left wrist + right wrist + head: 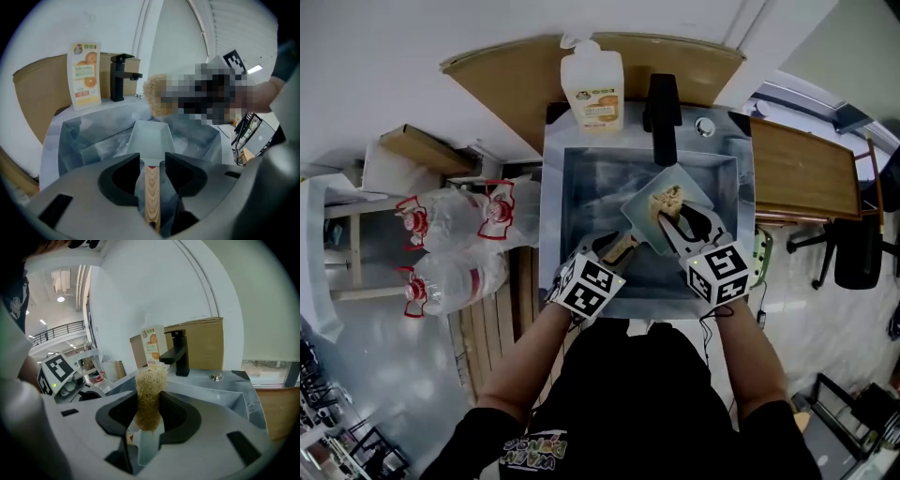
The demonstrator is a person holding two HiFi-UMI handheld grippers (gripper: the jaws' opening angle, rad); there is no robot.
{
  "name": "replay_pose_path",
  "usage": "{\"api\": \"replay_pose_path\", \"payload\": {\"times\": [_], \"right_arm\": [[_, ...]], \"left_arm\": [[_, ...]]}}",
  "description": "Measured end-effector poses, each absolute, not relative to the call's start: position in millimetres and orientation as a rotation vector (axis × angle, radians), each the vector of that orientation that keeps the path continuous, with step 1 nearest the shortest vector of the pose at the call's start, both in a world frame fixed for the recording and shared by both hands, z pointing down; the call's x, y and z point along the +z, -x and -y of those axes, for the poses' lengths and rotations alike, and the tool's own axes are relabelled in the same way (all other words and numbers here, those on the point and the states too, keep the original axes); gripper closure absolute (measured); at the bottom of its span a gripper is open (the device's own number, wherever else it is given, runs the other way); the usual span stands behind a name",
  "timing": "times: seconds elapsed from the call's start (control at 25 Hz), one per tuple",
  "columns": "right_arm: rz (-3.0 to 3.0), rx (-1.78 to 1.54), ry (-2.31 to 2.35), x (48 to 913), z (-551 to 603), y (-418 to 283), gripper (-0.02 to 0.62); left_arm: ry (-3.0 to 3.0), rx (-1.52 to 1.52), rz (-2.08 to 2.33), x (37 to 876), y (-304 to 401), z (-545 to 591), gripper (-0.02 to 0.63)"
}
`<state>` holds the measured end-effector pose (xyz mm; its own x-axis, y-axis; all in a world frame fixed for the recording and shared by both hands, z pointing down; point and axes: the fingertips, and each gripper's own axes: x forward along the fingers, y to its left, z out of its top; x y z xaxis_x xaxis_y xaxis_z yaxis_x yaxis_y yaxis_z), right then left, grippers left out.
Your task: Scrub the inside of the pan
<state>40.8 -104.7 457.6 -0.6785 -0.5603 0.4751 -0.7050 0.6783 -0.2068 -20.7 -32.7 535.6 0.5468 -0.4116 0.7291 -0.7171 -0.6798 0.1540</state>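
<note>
A pale green square pan (649, 223) with a wooden handle (623, 249) lies in the steel sink (581, 197). My left gripper (614, 246) is at the handle's near end. In the left gripper view the handle (151, 197) runs between the left gripper's (152, 164) jaws with a narrow gap on each side, so they stand open around it. My right gripper (680, 223) is over the pan, shut on a tan fibrous scrubber (667, 202). The right gripper view shows the scrubber (150, 390) pinched in the right gripper (149, 411), with the pan (147, 446) below.
A black faucet (663, 112) and an orange-label soap bottle (593, 89) stand behind the sink. Packs of water bottles (450, 225) lie on the floor to the left. A wooden table (802, 169) and a black chair (853, 248) are on the right.
</note>
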Motion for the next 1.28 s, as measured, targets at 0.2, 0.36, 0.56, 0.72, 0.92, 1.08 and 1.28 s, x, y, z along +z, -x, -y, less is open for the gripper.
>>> {"api": "replay_pose_path", "payload": {"times": [0.2, 0.36, 0.56, 0.72, 0.92, 1.08, 1.28], "right_arm": [[2.455, 0.567, -0.936, 491, 113, -30, 0.445], [2.395, 0.592, -0.874, 519, 117, -24, 0.445], [2.310, 0.592, -0.781, 550, 120, -21, 0.445], [2.241, 0.582, -0.704, 571, 117, -16, 0.445], [2.158, 0.566, -0.621, 590, 112, -10, 0.445], [2.102, 0.575, -0.558, 602, 107, -8, 0.445], [2.046, 0.603, -0.480, 612, 102, -2, 0.445]], "left_arm": [[-2.313, 1.018, 0.843, 560, 18, 31, 0.420], [-2.294, 1.094, 0.807, 578, 19, 29, 0.416], [-2.261, 1.161, 0.778, 594, 19, 27, 0.414], [-2.233, 1.203, 0.747, 604, 21, 25, 0.414], [-2.209, 1.206, 0.716, 612, 22, 25, 0.416], [-2.197, 1.180, 0.692, 612, 21, 24, 0.424], [-2.195, 1.189, 0.665, 615, 20, 22, 0.431]]}}
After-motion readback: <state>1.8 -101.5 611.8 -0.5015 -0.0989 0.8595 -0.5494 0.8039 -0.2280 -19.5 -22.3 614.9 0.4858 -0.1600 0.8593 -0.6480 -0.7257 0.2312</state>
